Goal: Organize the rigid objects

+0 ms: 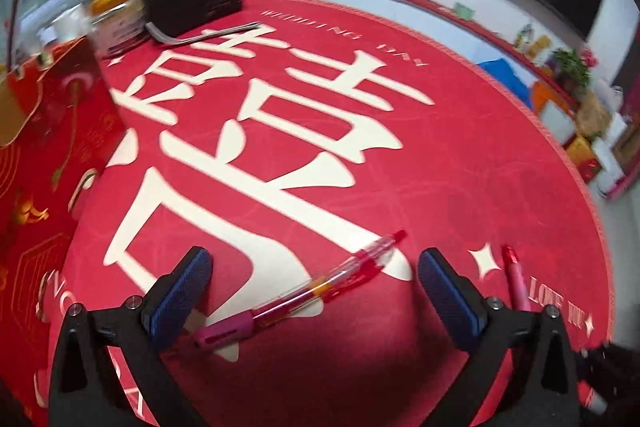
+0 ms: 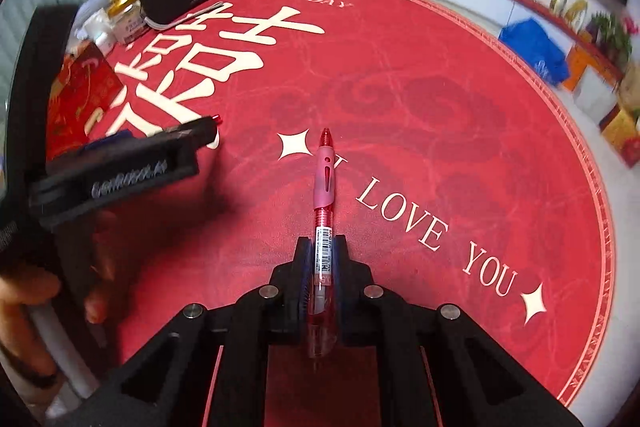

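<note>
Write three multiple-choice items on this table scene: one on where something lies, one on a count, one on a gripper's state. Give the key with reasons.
1. Where does the red transparent pen with the magenta grip lie relative to the left gripper?
A. Between its open jaws, on the red round tablecloth
B. Inside the black radio
C. On the floor

2. How many red pens show across both views?
A. One
B. Two
C. Four

3. What is the state of the right gripper?
A. Wide open, nothing in it
B. Shut on the red pen with the pink rubber grip
C. Out of view

Key: A, the pen lies on the cloth across the gap between the spread blue pads. B, the left wrist view shows one pen between the jaws and a second at the right. B, the jaws press the pen's barrel from both sides, its tip pointing forward.
</note>
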{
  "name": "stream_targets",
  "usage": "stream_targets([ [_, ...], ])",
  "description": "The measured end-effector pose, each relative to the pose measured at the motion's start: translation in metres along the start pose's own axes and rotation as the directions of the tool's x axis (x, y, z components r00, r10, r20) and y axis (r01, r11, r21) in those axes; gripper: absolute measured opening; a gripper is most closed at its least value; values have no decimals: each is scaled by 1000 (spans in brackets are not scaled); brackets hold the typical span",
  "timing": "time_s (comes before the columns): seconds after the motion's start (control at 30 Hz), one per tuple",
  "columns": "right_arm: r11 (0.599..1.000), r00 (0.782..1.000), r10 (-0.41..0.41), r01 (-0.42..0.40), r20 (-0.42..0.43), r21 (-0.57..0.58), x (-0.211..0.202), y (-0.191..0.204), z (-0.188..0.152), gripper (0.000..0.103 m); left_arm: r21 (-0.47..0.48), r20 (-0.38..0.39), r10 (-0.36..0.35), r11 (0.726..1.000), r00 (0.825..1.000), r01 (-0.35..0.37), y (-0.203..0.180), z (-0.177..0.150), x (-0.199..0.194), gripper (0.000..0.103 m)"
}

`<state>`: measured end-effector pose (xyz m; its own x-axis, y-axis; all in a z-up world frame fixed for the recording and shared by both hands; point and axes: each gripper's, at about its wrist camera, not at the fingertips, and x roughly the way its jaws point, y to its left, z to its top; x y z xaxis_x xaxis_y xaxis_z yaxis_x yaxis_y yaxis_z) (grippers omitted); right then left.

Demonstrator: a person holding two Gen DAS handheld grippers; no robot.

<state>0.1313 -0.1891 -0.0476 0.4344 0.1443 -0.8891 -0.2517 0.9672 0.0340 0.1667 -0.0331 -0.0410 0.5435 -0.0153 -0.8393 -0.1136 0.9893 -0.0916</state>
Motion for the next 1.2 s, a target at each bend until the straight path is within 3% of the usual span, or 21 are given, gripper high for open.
stream_targets([
  [0.07, 1000, 1000, -8, 8, 11, -8, -1, 1, -1, 12, 28, -5, 76, 997, 997, -76, -10, -2, 7, 103],
  [0.13, 1000, 1000, 0, 0, 8, -5, 0, 0, 0, 12, 54, 17, 71, 996, 997, -72, -18, -6, 7, 103],
  [0.2, 1000, 1000, 6, -6, 2, -10, 0, -1, 0, 12, 103, 8, 39, 994, 999, -39, -20, -7, 9, 103],
  [0.27, 1000, 1000, 11, -11, -1, -19, 0, -1, 1, 12, 211, -31, -22, 977, 999, 28, -21, -6, 9, 103],
  [0.37, 1000, 1000, 19, -19, 4, -18, 0, -2, 0, 12, 357, -86, -81, 928, 993, 107, -19, -7, 6, 103],
  [0.43, 1000, 1000, 16, -16, 6, -17, 0, -2, 0, 12, 383, -139, -122, 909, 983, 166, -14, -4, 8, 103],
  [0.53, 1000, 1000, 16, -16, 5, -14, 0, -1, 0, 12, 415, -177, -138, 887, 975, 201, -17, -6, 8, 102],
  [0.67, 999, 999, 36, -36, 3, 6, 0, -5, 0, 12, 464, -251, -223, 826, 942, 319, -39, -26, -7, 101],
  [0.7, 999, 999, 42, -42, 2, 13, 0, -7, 0, 12, 485, -250, -214, 816, 944, 313, -43, -30, -9, 101],
  [0.9, 998, 998, 65, -65, -14, 25, 0, -10, 2, 12, 513, -167, -185, 822, 969, 245, -51, -36, -8, 103],
  [1.0, 999, 999, 48, -48, -25, 0, -1, -10, 0, 12, 531, -146, -216, 807, 965, 260, -50, -38, -8, 103],
  [1.13, 999, 999, 45, -46, -24, -27, -4, -14, -6, 12, 586, -200, -235, 749, 951, 308, -43, -35, -5, 103],
  [1.2, 999, 999, 47, -48, -23, -19, -5, -15, -6, 12, 579, -240, -215, 751, 947, 317, -43, -33, -5, 103],
])
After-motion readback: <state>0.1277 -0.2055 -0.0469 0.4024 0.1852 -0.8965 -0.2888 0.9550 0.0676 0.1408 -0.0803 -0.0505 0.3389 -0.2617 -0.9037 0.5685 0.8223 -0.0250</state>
